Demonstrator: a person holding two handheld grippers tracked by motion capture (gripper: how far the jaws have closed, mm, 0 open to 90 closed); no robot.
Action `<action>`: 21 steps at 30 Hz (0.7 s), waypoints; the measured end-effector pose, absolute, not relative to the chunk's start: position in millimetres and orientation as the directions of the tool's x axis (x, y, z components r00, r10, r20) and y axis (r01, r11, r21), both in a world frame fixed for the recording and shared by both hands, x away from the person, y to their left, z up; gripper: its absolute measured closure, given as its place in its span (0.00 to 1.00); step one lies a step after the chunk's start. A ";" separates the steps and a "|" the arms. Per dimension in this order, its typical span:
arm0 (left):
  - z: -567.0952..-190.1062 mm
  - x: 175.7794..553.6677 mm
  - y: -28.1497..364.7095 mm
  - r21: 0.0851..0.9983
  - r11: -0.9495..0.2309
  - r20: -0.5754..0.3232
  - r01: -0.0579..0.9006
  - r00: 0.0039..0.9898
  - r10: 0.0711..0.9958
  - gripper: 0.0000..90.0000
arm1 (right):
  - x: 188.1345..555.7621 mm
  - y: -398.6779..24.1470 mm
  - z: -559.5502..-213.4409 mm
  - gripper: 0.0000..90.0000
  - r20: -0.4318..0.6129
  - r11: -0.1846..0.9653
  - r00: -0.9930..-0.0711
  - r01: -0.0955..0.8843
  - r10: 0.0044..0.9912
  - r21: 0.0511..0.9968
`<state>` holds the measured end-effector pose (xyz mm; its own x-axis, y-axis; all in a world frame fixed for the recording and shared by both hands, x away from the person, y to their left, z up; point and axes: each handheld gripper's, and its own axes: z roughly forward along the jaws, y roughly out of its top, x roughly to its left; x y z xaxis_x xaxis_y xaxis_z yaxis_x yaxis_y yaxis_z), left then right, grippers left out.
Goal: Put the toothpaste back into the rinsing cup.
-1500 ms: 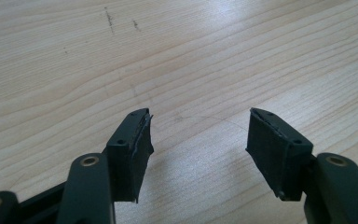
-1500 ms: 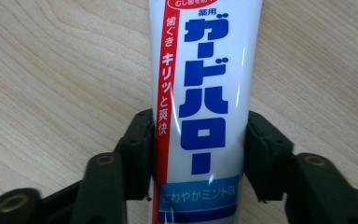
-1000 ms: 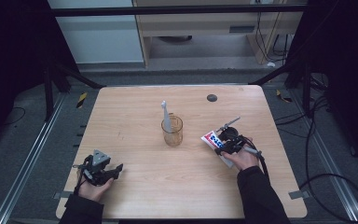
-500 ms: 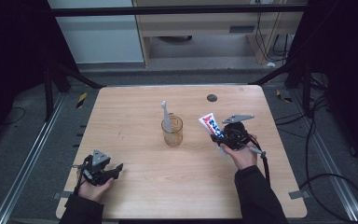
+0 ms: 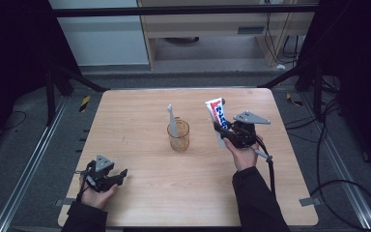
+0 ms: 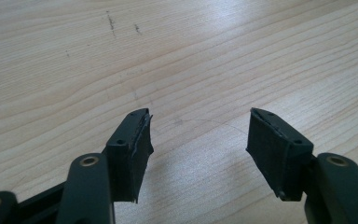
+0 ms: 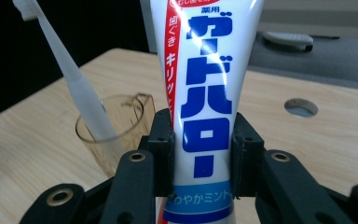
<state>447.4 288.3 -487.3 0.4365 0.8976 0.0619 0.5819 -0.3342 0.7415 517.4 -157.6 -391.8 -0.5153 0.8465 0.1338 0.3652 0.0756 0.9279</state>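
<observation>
My right gripper is shut on a white toothpaste tube with blue and red print, held upright above the table, right of the cup. In the right gripper view both pads press the tube at its sides, gripper. A clear amber cup stands mid-table with a white toothbrush leaning in it; the cup and toothbrush lie just left of the tube. My left gripper rests near the front left edge, open, with bare wood between its jaws.
The wooden table has a round hole near its far right part. Metal frame rails run along both sides of the table, and cables trail on the floor at the right.
My right gripper has lifted the toothpaste tube off the table and tilted it upright, moving it up and slightly toward the cup. The left gripper has stayed put.
</observation>
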 end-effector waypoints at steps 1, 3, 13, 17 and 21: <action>-487.3 447.4 288.3 0.742 -0.333 0.062 0.582 0.436 0.898 0.43 | 517.5 -155.5 -390.1 0.75 0.130 0.066 -0.511 0.349 0.849 0.935; -487.0 447.2 288.3 0.744 -0.332 0.062 0.580 0.435 0.898 0.43 | 518.0 -152.4 -388.2 0.75 0.129 0.052 -0.507 0.327 0.852 0.943; -486.0 446.7 288.8 0.752 -0.327 0.062 0.573 0.431 0.900 0.43 | 526.8 -134.2 -385.7 0.75 0.139 -0.013 -0.476 0.258 0.868 0.966; -485.5 446.5 288.9 0.756 -0.324 0.063 0.569 0.429 0.901 0.43 | 530.6 -126.2 -387.0 0.75 0.143 -0.028 -0.469 0.243 0.872 0.970; -484.9 446.2 289.3 0.761 -0.320 0.063 0.565 0.426 0.902 0.43 | 534.9 -117.9 -388.4 0.75 0.149 -0.047 -0.459 0.227 0.876 0.973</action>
